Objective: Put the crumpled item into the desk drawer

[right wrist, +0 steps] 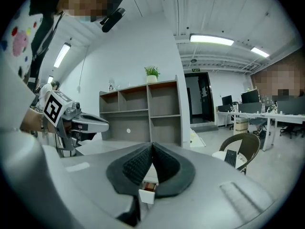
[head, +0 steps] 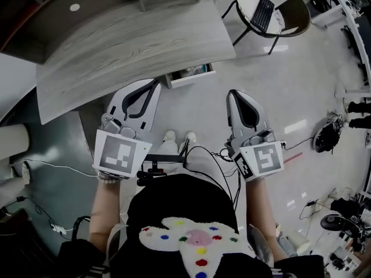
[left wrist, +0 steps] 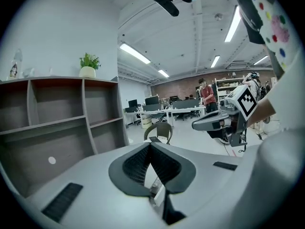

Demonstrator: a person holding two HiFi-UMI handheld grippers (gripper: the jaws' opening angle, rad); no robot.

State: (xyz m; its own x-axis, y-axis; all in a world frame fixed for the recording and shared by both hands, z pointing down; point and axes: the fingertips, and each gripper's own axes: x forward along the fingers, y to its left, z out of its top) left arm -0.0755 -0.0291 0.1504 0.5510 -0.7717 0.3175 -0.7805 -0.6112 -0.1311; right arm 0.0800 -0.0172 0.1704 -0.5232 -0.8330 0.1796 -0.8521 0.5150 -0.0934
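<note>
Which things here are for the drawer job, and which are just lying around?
For the job: desk, its open drawer, left gripper and right gripper, both shut and empty. The crumpled item can't be made out.

Just lying about: chair, keyboard on it, potted plant on the shelf unit.

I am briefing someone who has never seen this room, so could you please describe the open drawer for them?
Find the grey wood-grain desk at the head view's upper left. From under its near edge, toward the right corner, a small white drawer juts out. Unlike the brown chair beyond that corner, it is a shallow open-topped box.
</note>
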